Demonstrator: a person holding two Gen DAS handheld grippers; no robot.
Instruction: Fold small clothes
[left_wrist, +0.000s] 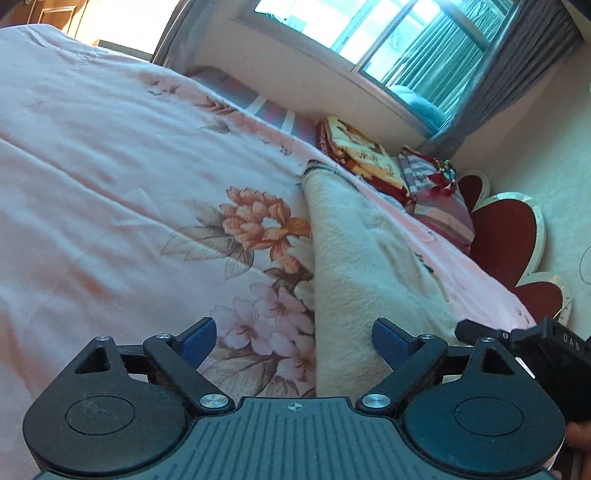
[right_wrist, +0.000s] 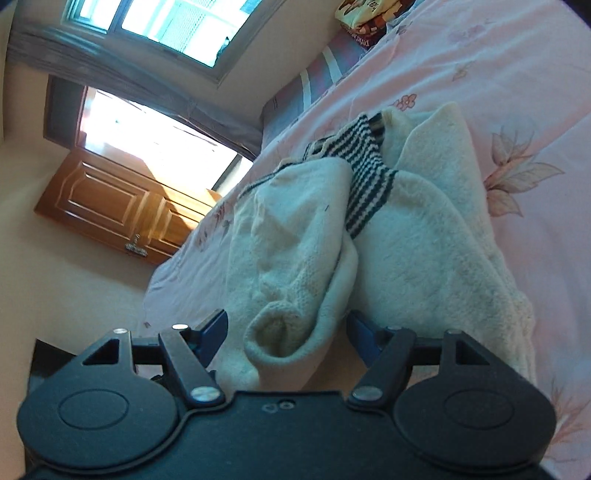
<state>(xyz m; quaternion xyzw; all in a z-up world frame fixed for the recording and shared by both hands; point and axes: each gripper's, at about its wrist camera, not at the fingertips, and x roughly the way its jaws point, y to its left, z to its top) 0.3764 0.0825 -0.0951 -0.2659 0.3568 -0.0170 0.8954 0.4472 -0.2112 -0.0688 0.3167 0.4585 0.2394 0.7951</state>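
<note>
A cream fleece sweater (right_wrist: 413, 236) with dark striped knit cuffs (right_wrist: 365, 177) lies crumpled on the pink floral bedspread (right_wrist: 517, 92). My right gripper (right_wrist: 286, 330) is open, and a rolled sleeve end (right_wrist: 284, 332) of the sweater sits between its blue-padded fingers. In the left wrist view the sweater (left_wrist: 354, 266) lies ahead and to the right on the bedspread (left_wrist: 92, 184). My left gripper (left_wrist: 293, 341) is open and empty, its right finger over the sweater's near edge. The right gripper's body (left_wrist: 546, 354) shows at the right edge.
Folded blankets (left_wrist: 358, 155) and striped pillows (left_wrist: 439, 195) are piled at the head of the bed by a red flower-shaped headboard (left_wrist: 506, 232). A window with curtains (left_wrist: 424, 51) is behind the bed. A wooden door (right_wrist: 118, 206) stands beyond the bed's far side.
</note>
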